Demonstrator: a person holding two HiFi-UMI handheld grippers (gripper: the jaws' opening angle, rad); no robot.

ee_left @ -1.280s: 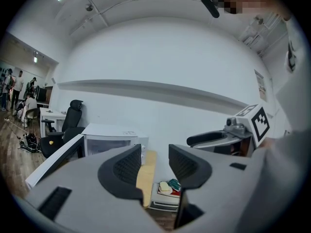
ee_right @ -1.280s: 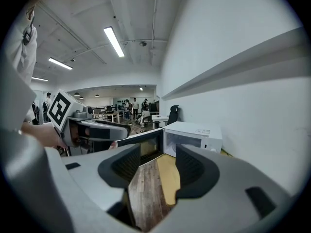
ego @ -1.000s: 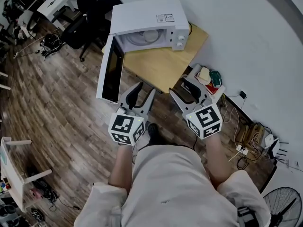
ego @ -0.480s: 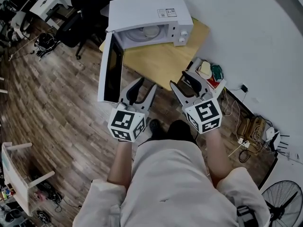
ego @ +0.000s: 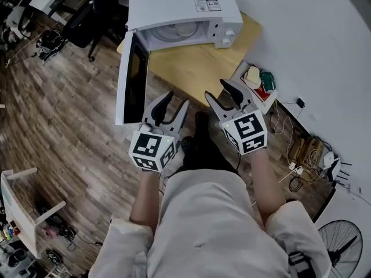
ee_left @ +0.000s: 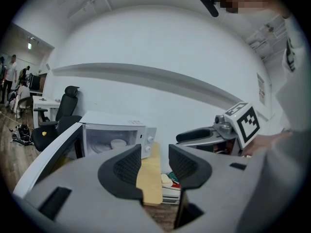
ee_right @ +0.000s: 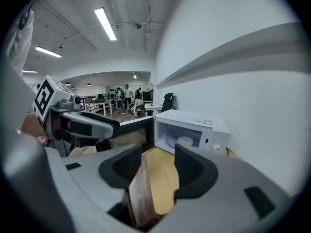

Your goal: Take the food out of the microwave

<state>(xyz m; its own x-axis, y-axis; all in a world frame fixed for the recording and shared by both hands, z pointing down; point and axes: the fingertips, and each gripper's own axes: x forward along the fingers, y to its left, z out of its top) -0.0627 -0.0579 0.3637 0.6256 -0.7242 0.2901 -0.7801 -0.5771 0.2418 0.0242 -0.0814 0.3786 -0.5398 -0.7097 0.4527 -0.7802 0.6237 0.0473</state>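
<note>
Left gripper point(ego: 174, 103) and right gripper point(ego: 219, 90) side by side, jaws of both apart with nothing between, near edge of wooden table point(ego: 197, 74), white microwave point(ego: 174, 4) on it, door point(ego: 130, 80) open, pale round dish point(ee_right: 185, 141) inside.

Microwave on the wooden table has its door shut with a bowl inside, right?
No, the door is open, swung out to the left, as the head view shows. The microwave does sit on the wooden table with a bowl inside.
</note>
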